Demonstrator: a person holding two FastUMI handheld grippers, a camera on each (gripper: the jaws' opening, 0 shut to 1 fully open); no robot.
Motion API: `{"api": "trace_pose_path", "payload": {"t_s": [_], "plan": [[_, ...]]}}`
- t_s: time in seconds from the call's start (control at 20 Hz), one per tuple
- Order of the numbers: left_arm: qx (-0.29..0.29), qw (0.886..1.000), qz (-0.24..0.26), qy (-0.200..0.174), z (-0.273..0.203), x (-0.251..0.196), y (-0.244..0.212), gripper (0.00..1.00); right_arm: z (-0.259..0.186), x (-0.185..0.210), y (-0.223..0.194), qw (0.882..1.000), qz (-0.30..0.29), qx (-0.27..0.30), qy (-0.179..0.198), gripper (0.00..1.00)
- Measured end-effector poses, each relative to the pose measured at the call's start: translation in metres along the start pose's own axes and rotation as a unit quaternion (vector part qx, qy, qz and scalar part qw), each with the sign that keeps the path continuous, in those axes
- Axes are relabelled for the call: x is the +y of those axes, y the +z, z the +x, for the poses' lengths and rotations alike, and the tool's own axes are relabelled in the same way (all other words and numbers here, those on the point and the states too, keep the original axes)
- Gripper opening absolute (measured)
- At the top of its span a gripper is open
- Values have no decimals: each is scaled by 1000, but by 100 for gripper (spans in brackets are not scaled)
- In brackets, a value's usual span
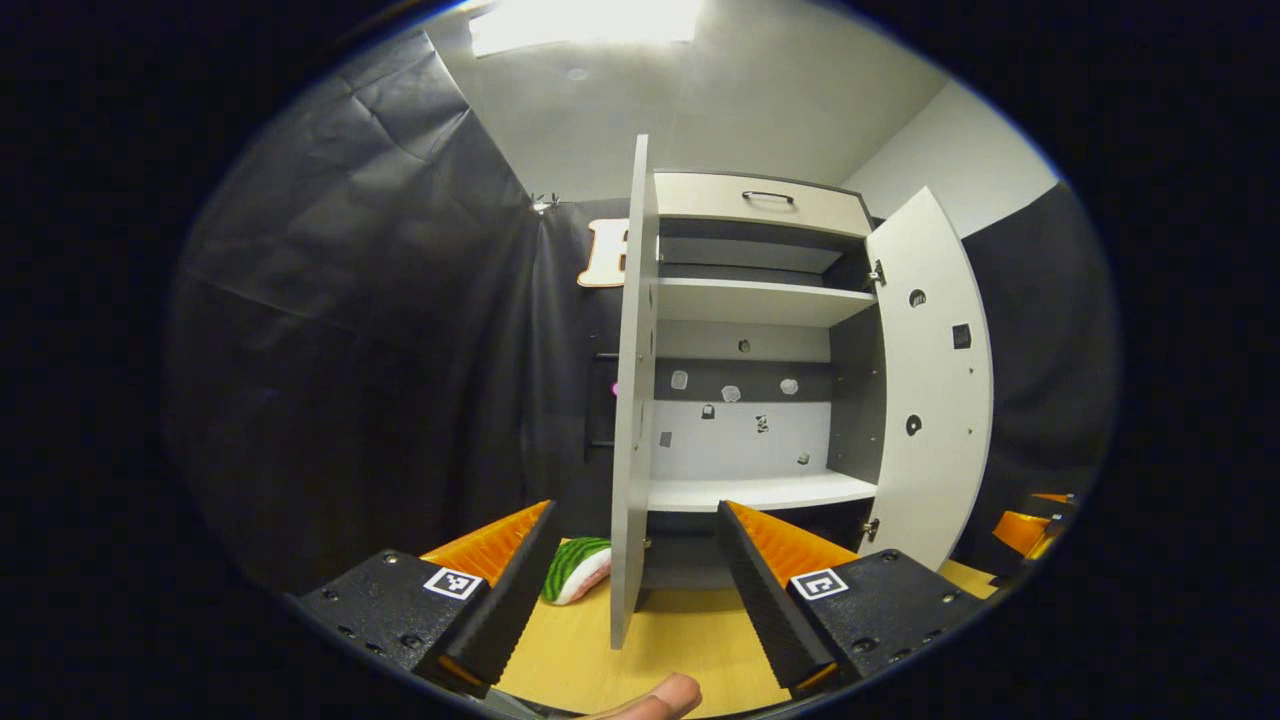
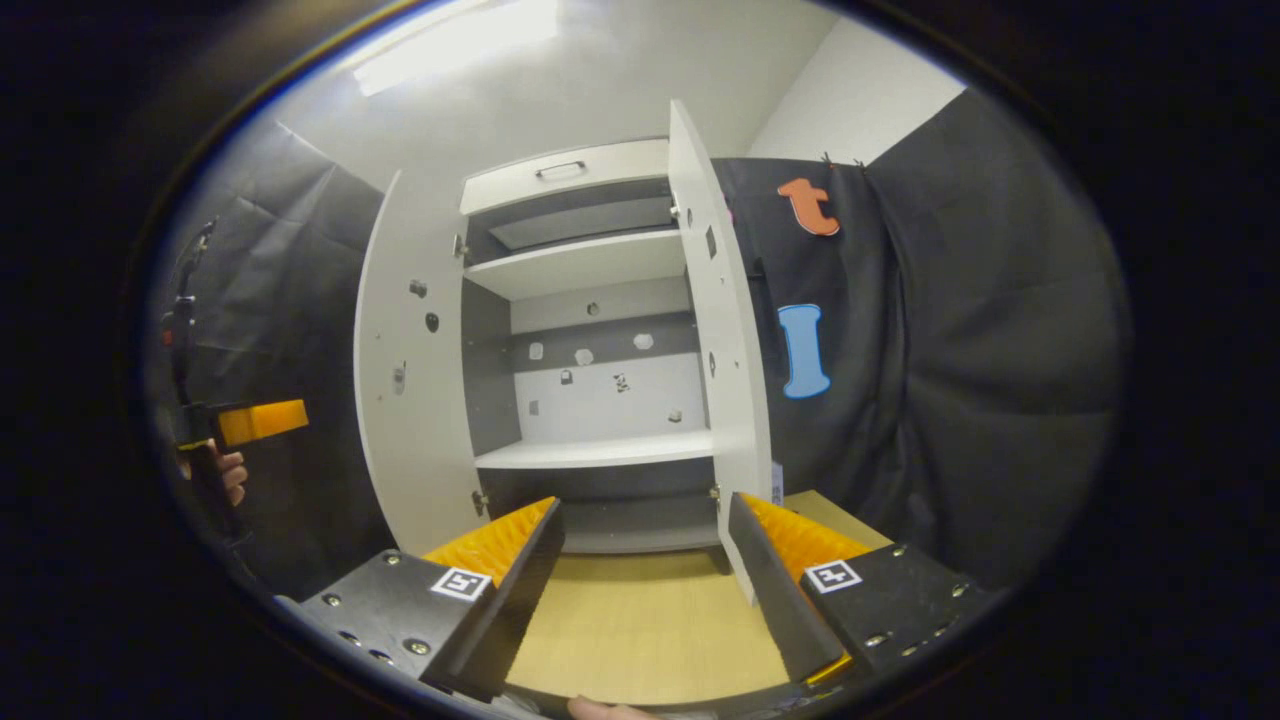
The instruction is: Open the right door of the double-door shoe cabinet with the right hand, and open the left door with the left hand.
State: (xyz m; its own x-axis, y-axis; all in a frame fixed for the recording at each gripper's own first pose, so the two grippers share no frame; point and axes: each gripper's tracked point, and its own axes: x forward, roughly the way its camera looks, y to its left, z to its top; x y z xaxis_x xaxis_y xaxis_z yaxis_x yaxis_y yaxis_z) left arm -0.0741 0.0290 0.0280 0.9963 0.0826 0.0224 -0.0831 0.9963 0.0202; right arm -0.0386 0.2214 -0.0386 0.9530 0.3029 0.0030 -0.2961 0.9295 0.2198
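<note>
The white shoe cabinet point(image 1: 760, 300) stands with both doors swung out. In the left gripper view the left door point(image 1: 632, 400) is seen edge-on, its lower edge running down between the spread fingers of my left gripper point(image 1: 635, 508), which is open and not pressing on it. The right door point(image 1: 932, 390) hangs wide at the right. In the right gripper view the right door point(image 2: 725, 330) stands just beside the right finger of my right gripper point(image 2: 645, 503), also open and holding nothing. The left door point(image 2: 405, 380) is at the left there.
A drawer with a dark handle point(image 1: 768, 197) tops the cabinet, above bare shelves point(image 1: 760, 490). A watermelon-slice toy point(image 1: 578, 568) lies on the wooden surface point(image 1: 680, 640) left of the left door. The other gripper and a hand point(image 2: 230, 440) show at the far left.
</note>
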Motion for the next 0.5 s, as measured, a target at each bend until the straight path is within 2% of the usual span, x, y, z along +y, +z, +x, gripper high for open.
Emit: {"api": "trace_pose_path", "payload": {"t_s": [0.05,0.15,0.2,0.35,0.4,0.45,0.5], "plan": [[3,1000,-2,-7,-2,-7,-4,96,0,3,0,1000,0,1,3,93],[11,1000,6,-19,-1,-15,-13,96,-1,9,0,1000,-6,2,7,94],[15,1000,12,-22,0,-17,-16,96,-1,12,2,1000,-10,1,8,98],[25,999,24,-13,6,-20,-20,96,-2,21,15,1000,-14,-11,11,98],[25,999,21,-10,8,-20,-19,96,-2,23,21,1000,-18,-16,9,98],[26,1000,16,-8,10,-20,-19,94,-2,21,26,1000,-24,-19,-3,93],[25,1000,12,-7,10,-21,-20,96,-1,19,31,999,-30,-23,-16,98]]}}
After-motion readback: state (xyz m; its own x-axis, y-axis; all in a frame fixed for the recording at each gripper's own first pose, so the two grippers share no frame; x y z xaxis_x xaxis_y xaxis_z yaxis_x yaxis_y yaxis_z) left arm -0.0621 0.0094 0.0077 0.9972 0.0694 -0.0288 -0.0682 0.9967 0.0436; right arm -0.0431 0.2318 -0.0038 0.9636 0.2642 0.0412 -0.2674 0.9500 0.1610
